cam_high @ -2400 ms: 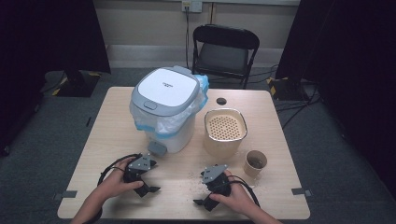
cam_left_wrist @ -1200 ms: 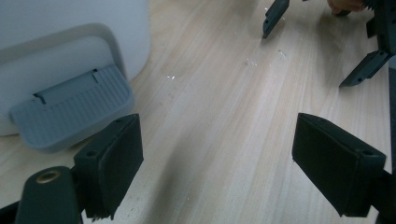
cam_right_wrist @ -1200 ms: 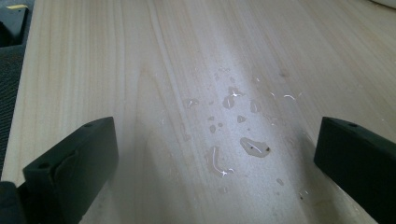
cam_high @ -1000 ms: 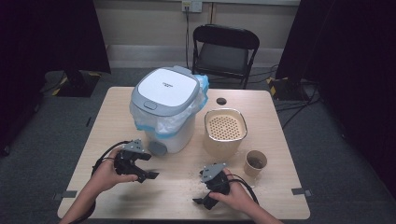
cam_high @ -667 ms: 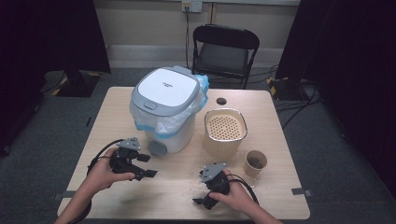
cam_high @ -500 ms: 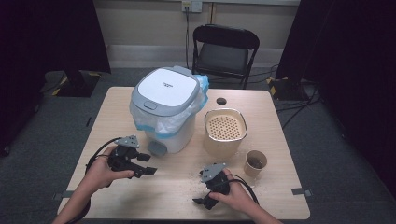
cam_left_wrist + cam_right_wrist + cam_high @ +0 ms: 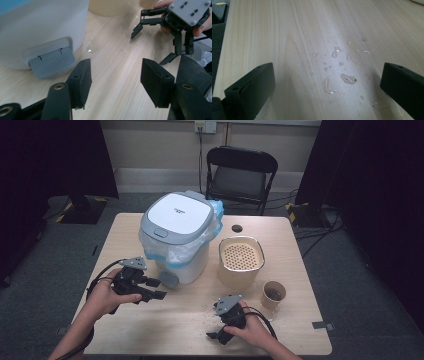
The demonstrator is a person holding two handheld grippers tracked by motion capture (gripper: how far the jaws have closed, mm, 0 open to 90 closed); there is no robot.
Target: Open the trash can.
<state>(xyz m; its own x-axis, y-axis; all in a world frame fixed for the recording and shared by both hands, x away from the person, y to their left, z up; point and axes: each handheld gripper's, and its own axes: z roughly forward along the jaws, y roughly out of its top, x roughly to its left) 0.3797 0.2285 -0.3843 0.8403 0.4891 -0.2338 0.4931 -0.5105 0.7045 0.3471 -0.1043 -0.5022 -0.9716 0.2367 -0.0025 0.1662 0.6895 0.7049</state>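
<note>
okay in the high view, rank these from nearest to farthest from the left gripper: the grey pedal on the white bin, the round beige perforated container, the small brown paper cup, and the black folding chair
Measured from the left gripper:
1. Grey foot pedal at the base of the white pedal bin, just beside the jaws.
2. Round beige perforated container, right of the bin, mid-table.
3. Small brown paper cup, near the table's right edge.
4. Black folding chair, beyond the table's far edge.

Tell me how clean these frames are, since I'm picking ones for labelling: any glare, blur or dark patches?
High view: even light on the table, dark surroundings, slightly soft. Left gripper view: sharp on the grey pedal of the bin, a small glint on the wet wood, the near jaws soft. Right gripper view: droplets catch bright glints, the wood looks hazy and washed out, the jaws blurred at the edges.
</note>
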